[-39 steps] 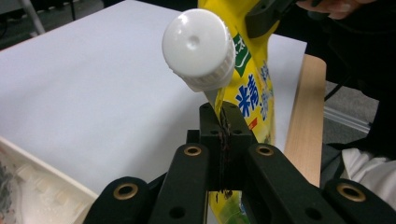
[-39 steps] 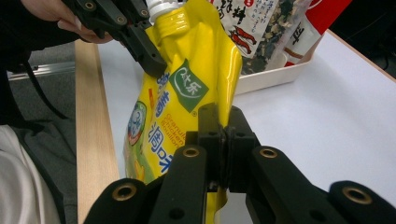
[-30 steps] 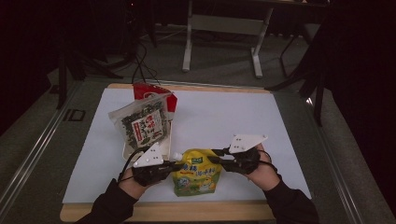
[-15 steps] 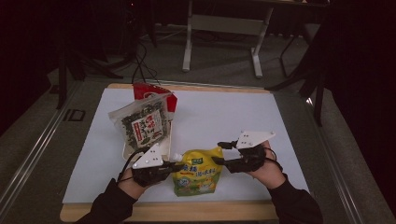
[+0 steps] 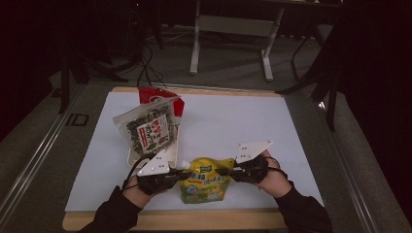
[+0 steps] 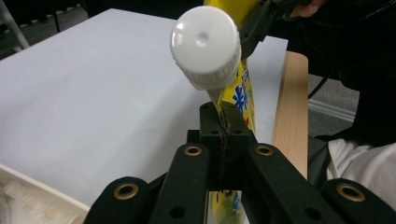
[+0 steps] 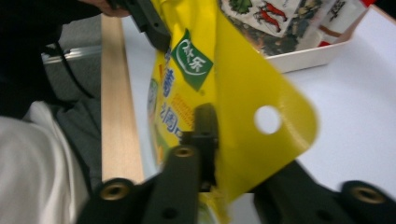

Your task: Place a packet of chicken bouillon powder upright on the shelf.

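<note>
A yellow spouted pouch [image 5: 204, 180] with a white screw cap [image 6: 206, 44] lies at the near edge of the white mat, held between both grippers. My left gripper [image 5: 179, 175] is shut on the pouch's top edge just below the spout [image 6: 223, 123]. My right gripper [image 5: 224, 171] has just been closing, and its jaws now pinch the pouch's upper right corner [image 7: 212, 137] beside the round hang hole. The pouch's face [image 7: 196, 65] shows green and blue print. The far jaw is hidden behind the yellow film.
A white tray [image 5: 130, 158] sits behind the left gripper, holding a dark seaweed snack bag [image 5: 145, 128] and a red bag [image 5: 160, 97]. The wooden table edge [image 5: 194, 221] runs just in front of the hands. A grey stand [image 5: 233, 29] is on the floor beyond.
The right gripper drew slightly to the right of the pouch half a second ago and is back on its upper right corner. The left gripper and the pouch have stayed put.
</note>
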`<action>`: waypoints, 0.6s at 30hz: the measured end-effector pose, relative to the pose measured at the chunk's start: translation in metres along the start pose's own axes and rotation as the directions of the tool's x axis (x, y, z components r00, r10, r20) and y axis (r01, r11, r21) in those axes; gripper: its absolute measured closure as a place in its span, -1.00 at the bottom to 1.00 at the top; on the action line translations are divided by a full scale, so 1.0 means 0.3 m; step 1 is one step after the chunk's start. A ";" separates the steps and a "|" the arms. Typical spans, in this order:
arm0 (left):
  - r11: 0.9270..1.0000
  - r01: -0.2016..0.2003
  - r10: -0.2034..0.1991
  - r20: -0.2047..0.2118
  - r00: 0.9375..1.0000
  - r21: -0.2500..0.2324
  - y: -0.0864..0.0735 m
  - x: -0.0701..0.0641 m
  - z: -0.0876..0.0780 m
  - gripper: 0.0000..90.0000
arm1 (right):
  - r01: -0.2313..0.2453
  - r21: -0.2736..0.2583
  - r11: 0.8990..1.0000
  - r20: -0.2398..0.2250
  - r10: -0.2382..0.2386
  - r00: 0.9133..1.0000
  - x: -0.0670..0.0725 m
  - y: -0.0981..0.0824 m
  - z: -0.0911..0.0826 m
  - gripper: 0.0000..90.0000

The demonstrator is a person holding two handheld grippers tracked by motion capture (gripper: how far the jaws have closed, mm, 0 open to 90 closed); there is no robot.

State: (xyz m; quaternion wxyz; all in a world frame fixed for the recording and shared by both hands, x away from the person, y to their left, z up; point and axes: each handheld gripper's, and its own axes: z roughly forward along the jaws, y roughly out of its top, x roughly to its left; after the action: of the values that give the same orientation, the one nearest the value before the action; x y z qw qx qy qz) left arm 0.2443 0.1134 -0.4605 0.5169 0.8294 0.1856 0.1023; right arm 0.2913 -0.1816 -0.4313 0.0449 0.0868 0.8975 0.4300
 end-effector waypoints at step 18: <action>0.998 0.013 -0.012 0.020 1.000 -0.057 0.058 -0.005 -0.051 0.57 | 0.029 -0.081 0.996 -0.036 -0.032 0.999 0.000 0.061 -0.082 1.00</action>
State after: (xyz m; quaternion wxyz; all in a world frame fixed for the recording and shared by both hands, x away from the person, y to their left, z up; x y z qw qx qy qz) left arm 0.2410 0.1186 -0.4381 0.5427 0.8142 0.1827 0.0960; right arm 0.2895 -0.1891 -0.4015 0.0382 0.0635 0.8814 0.4665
